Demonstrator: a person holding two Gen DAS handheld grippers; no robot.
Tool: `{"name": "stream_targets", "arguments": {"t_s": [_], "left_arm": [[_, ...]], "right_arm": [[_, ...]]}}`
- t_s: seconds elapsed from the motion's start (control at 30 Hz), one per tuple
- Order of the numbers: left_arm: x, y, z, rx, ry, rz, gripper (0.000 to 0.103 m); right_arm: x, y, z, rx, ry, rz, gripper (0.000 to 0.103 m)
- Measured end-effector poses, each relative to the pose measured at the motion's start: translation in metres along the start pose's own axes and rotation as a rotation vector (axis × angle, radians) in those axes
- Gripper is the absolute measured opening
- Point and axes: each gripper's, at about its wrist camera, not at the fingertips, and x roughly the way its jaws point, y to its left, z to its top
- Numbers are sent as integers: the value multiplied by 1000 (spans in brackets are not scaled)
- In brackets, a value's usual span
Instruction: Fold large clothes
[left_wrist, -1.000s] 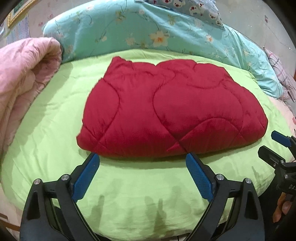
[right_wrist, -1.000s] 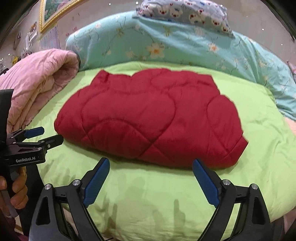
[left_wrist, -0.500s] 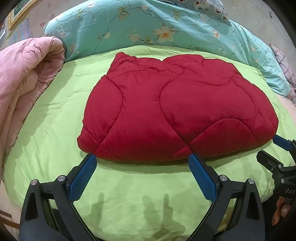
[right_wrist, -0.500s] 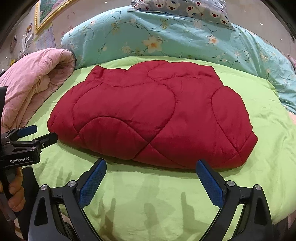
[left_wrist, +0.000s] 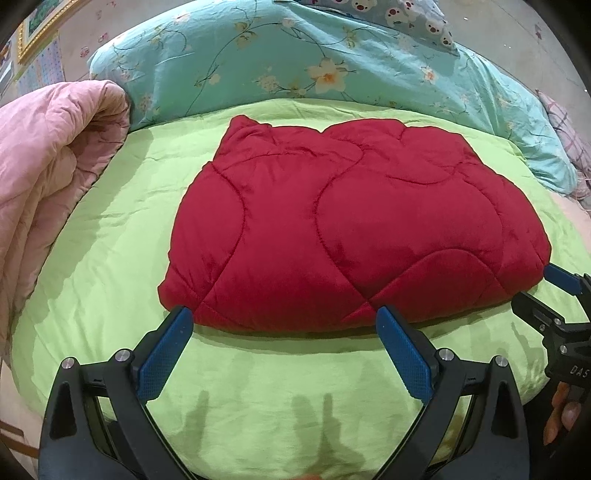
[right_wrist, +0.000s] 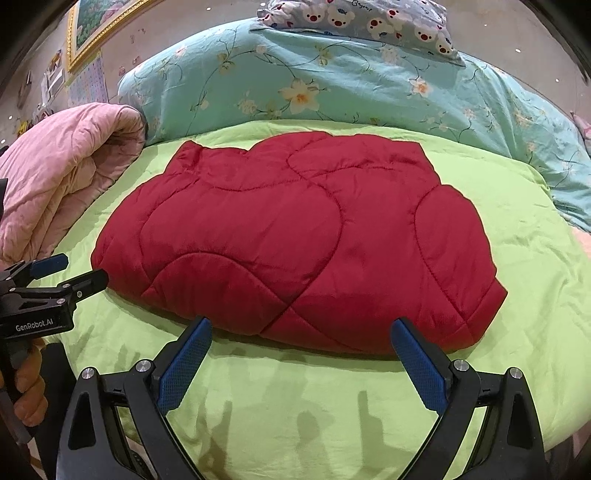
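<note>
A green bedsheet (left_wrist: 110, 236) is bearing the folded red quilted garment (left_wrist: 351, 229) at its centre. The left gripper (left_wrist: 284, 325) and right gripper (right_wrist: 301, 338), both spread wide and empty, are being held at its near edge; a deep, even bite on both corners is advised.

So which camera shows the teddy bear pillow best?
The right wrist view: the bear-print pillow shows a wide strip of bear faces atop the floral turquoise quilt. The left wrist view catches only its corner at the top edge.
</note>
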Motion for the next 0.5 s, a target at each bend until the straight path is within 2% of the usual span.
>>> {"name": "stream_targets", "arguments": {"t_s": [0.5], "left_arm": [[-2, -3, 4, 11, -6, 13, 100]], "right_arm": [[-2, 1, 5, -2, -6, -2, 100]]}}
